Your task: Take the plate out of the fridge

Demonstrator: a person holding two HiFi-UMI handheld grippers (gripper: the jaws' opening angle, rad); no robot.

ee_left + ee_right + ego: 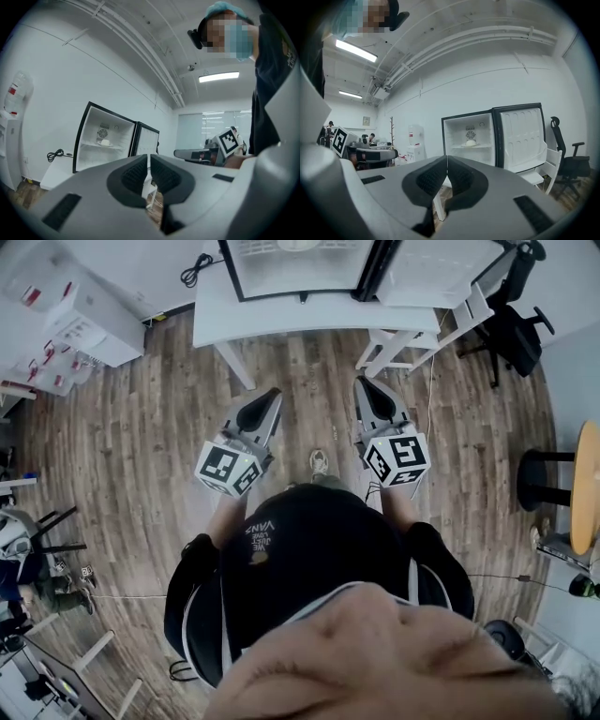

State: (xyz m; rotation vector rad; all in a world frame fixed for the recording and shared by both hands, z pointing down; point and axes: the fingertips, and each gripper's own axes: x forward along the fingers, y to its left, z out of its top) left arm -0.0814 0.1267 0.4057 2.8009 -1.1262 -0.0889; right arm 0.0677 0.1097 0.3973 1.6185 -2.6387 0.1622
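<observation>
Two grippers are seen, one in each hand: the left gripper (271, 397) and the right gripper (365, 383), held side by side and level over the wood floor (141, 427). Two marker cubes are counted, one on each. The jaws of both are pressed together, and nothing is held between them.

One fridge (457, 136) is seen ahead, set on one white table (281, 320). Its one door (520, 136) is swung fully open to the right. One shelf (483, 146) is seen across the inside, and one plate (469, 144) is set on it, just under a round fan grille (470, 135) on the back wall. The plate is well apart from both grippers.

The plate is small, white and shallow. One pale rounded lump (470, 142) is carried on its middle; what it is cannot be told.

One black chair (567, 159) is seen right of the door, and one water dispenser (416, 140) left of the fridge.
</observation>
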